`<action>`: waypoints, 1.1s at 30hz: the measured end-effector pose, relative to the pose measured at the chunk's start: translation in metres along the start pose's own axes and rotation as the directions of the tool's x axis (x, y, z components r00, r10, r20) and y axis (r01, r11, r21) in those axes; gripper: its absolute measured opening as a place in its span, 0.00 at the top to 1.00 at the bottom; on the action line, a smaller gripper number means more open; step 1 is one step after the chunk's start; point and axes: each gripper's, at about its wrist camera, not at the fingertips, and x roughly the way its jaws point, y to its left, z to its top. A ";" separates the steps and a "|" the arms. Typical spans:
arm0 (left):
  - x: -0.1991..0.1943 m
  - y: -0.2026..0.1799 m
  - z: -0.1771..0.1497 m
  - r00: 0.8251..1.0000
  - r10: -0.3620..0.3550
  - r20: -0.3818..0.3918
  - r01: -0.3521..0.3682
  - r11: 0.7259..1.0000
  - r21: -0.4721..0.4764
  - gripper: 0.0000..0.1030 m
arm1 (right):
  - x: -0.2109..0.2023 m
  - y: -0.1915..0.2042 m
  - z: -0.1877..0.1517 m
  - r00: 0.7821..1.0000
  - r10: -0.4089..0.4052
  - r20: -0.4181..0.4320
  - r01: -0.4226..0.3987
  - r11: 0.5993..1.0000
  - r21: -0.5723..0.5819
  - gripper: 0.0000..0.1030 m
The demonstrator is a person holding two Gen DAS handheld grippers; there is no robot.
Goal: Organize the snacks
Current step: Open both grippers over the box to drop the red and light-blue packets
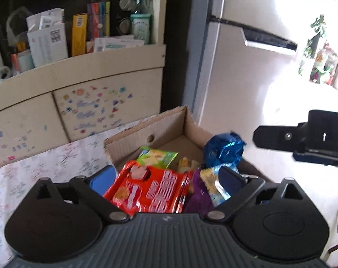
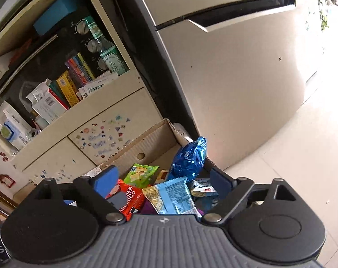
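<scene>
Below, at the centre of both views, a cardboard box is seen on a surface covered by a floral cloth, and the snacks are piled inside it. A red packet printed with large white characters, too blurred to be read, lies lower centre, with a green packet beyond it and a crumpled blue foil bag standing at the box's right side. A light blue wrapper covered in small print, not legible, lies between the fingers in the right wrist view.

The left tongs are held wide apart above the packets, gripping nothing. The right tongs are likewise spread wide and empty, and are also seen at the right edge of the left view.

At upper left a shelf is filled with barcoded cartons and a green-labelled glass bottle; its label cannot be read. Stickers are scattered on the cabinet door below. A fridge fills the right.
</scene>
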 end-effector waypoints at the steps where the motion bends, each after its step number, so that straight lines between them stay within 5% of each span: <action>1: -0.002 -0.001 -0.001 1.000 0.012 -0.015 -0.012 1.000 0.000 0.03 | -0.001 0.000 -0.001 1.000 -0.011 0.001 0.011 1.000 -0.006 0.08; 14: -0.024 0.004 -0.022 0.985 0.126 -0.117 -0.129 0.992 -0.018 0.02 | -0.014 0.005 -0.021 0.978 -0.205 -0.024 0.200 0.971 -0.130 0.00; 33: -0.032 -0.008 -0.017 0.961 0.228 -0.155 -0.222 0.973 0.057 0.01 | -0.015 -0.001 -0.039 0.941 -0.328 -0.079 0.310 0.934 -0.180 0.00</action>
